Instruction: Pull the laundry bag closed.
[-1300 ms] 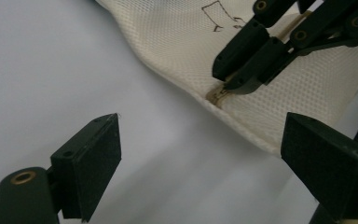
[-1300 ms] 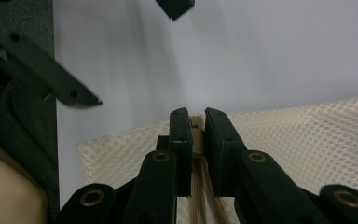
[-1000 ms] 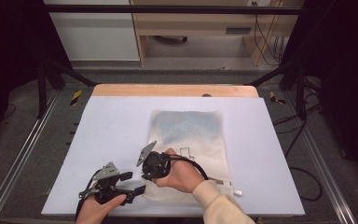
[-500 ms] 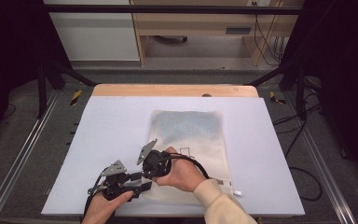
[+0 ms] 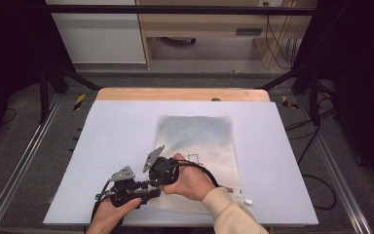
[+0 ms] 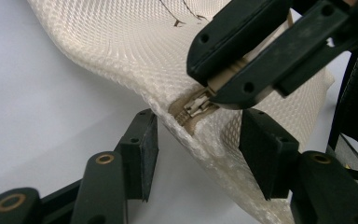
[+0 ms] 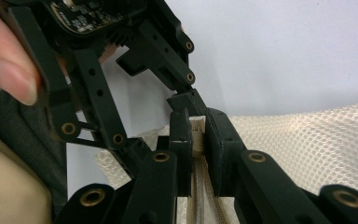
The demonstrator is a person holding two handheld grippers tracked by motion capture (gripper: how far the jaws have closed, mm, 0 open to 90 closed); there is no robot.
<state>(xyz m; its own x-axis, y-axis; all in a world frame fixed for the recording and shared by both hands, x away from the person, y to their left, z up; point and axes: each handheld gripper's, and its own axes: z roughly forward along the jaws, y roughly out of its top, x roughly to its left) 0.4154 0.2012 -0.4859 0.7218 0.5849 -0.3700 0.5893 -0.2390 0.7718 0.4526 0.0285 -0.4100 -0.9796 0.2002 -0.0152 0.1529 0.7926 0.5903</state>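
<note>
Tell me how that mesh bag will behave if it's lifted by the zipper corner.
The mesh bag probably flops: its corner already curls up off the table where the right gripper pinches beside the zipper. It looks light, being thin open netting. The weave should grip, not slip, between the left gripper pads.

1. The left gripper (image 6: 196, 154) has its jaws just closing around the mesh bag (image 6: 135, 44) corner, pads not yet pressing.
2. The zipper pull (image 6: 196, 105) lies between them.
3. The right gripper (image 6: 256, 56) clamps the zipper band above.
</note>
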